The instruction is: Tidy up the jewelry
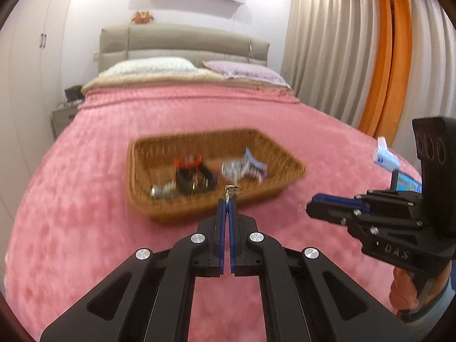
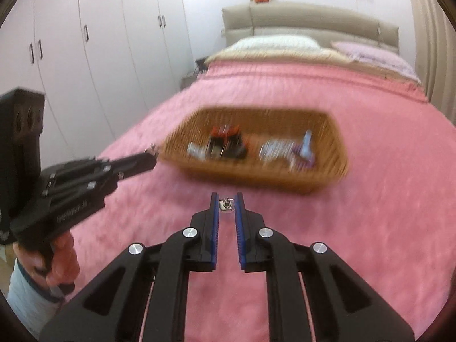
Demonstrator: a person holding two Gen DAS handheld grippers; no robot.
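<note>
A wicker basket (image 1: pixel 148 199) (image 2: pixel 319 182) sits on the pink bed and holds several blurred jewelry pieces. My left gripper (image 1: pixel 228 202) is shut on a small metal earring (image 1: pixel 232 189), held just in front of the basket's near rim; this gripper also shows in the right wrist view (image 2: pixel 152 154) beside the basket's left end. My right gripper (image 2: pixel 227 199) is shut on a small silver stud earring (image 2: pixel 226 206), held above the blanket short of the basket. It also shows in the left wrist view (image 1: pixel 309 206), to the right of the basket.
The pink blanket (image 1: pixel 85 228) covers the bed around the basket. Pillows (image 1: pixel 151 67) and a headboard lie at the far end. White wardrobes (image 2: pixel 99 42) stand at the left, curtains (image 1: pixel 356 51) at the right, and a nightstand (image 1: pixel 64 114) beside the bed.
</note>
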